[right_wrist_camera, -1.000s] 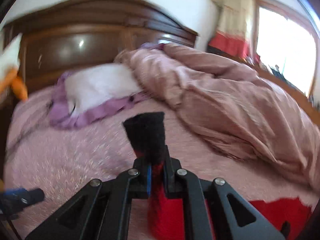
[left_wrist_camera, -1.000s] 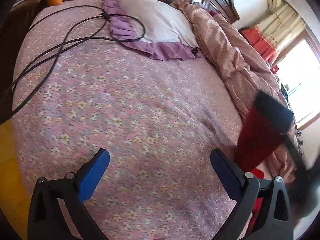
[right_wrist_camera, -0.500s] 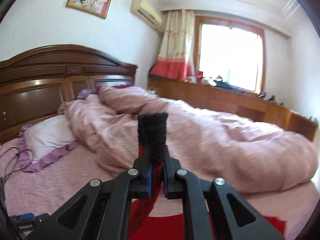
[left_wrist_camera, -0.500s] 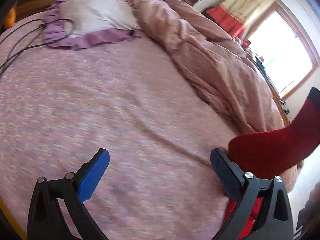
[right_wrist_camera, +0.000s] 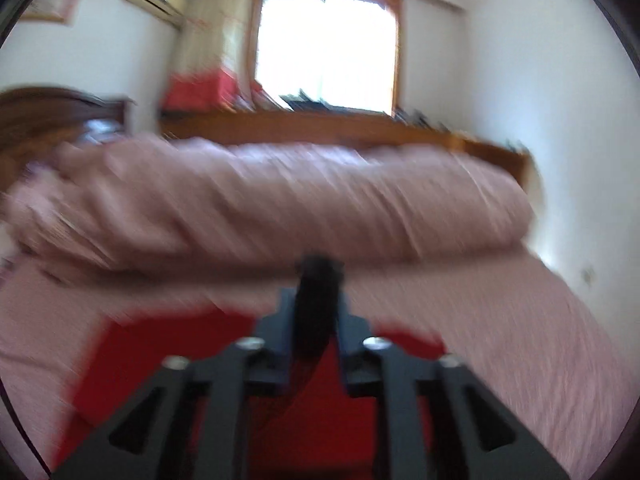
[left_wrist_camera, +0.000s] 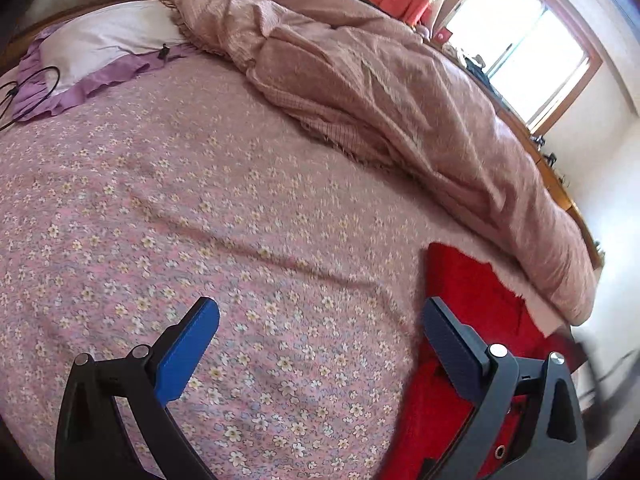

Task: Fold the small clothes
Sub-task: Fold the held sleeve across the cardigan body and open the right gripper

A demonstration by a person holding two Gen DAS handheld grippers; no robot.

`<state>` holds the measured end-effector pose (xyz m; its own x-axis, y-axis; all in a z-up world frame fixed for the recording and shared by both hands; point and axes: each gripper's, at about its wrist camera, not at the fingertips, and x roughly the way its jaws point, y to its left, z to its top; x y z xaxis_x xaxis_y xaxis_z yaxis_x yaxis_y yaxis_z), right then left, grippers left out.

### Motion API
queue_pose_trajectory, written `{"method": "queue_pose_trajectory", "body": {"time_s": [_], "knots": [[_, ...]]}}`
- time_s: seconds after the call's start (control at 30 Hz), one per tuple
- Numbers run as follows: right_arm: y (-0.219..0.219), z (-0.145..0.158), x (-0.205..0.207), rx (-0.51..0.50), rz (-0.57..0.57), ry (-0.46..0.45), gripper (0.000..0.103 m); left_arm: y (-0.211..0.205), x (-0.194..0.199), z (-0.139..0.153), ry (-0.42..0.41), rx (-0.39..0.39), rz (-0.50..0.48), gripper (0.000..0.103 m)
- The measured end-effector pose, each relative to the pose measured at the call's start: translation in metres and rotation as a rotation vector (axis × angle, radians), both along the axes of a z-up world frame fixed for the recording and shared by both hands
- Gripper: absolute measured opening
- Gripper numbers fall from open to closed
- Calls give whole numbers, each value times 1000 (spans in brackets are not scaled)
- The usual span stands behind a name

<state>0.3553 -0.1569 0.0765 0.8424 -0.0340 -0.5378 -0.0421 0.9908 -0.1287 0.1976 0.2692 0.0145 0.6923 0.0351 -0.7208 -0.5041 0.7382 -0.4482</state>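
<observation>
A red cloth [left_wrist_camera: 476,312] lies flat on the flowered bedsheet [left_wrist_camera: 224,208] at the lower right of the left wrist view; it also shows below the fingers in the blurred right wrist view [right_wrist_camera: 160,360]. My left gripper [left_wrist_camera: 318,328] is open and empty above the sheet, its right finger over the red cloth's edge. My right gripper [right_wrist_camera: 314,312] is shut on a red sock with a black cuff [right_wrist_camera: 318,280], whose cuff sticks up between the fingers above the red cloth.
A bunched pink quilt [left_wrist_camera: 400,92] runs along the far side of the bed [right_wrist_camera: 280,208]. A white pillow with purple trim [left_wrist_camera: 100,48] and black cables [left_wrist_camera: 24,88] lie at the head. A wooden sideboard [right_wrist_camera: 320,128] stands under the window.
Both grippers have swung right toward the window side. The right gripper has carried the sock over the red cloth. The left view now shows the cloth flat, with no sock hanging.
</observation>
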Motion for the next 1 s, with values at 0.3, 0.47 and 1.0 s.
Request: {"method": "queue_pose_trajectory", "body": {"time_s": [0.3, 0.47, 1.0], "knots": [[-113, -79, -9, 455, -58, 216, 71, -29, 15, -7, 30, 62, -17, 98], [-123, -82, 10, 480, 20, 267, 71, -62, 29, -16, 73, 124, -75, 98], [-73, -64, 49, 222, 176, 296, 13, -80, 39, -18, 70, 155, -111, 98]]}}
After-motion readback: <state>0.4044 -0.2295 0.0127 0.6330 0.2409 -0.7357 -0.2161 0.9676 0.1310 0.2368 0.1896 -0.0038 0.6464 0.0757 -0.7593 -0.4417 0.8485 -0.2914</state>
